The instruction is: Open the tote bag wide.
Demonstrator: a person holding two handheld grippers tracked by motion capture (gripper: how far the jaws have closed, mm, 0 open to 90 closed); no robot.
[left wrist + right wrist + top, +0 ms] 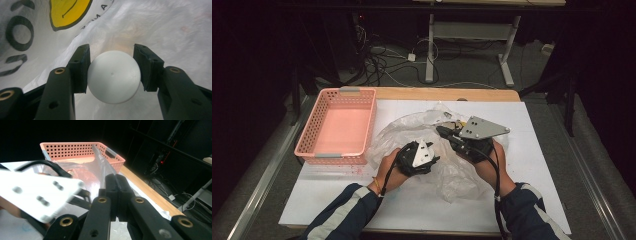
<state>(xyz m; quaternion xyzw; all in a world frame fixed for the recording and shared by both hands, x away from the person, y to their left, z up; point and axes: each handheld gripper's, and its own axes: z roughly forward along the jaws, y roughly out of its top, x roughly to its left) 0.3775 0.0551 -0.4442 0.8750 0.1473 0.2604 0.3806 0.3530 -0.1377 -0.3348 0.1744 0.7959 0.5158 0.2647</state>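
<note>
A thin clear plastic bag (402,127) with a yellow face and black letters printed on it (67,10) lies crumpled mid-table. My left gripper (112,53) is inside the bag, its pads (80,65) pressed on both sides of a smooth white ball (113,76). From above, the left gripper (418,158) sits low at the bag's near side. My right gripper (116,180) is shut on a strip of the bag's film (101,162) and holds that edge up. In the high view the right gripper (446,132) points left over the bag's top.
A pink perforated basket (339,125) stands at the table's left, also seen as the basket (75,150) behind the right jaws. White sheet (532,150) covers the wooden table (437,93). The left gripper's grey plate (37,192) shows blurred close by. Cables and a desk frame lie on the floor beyond.
</note>
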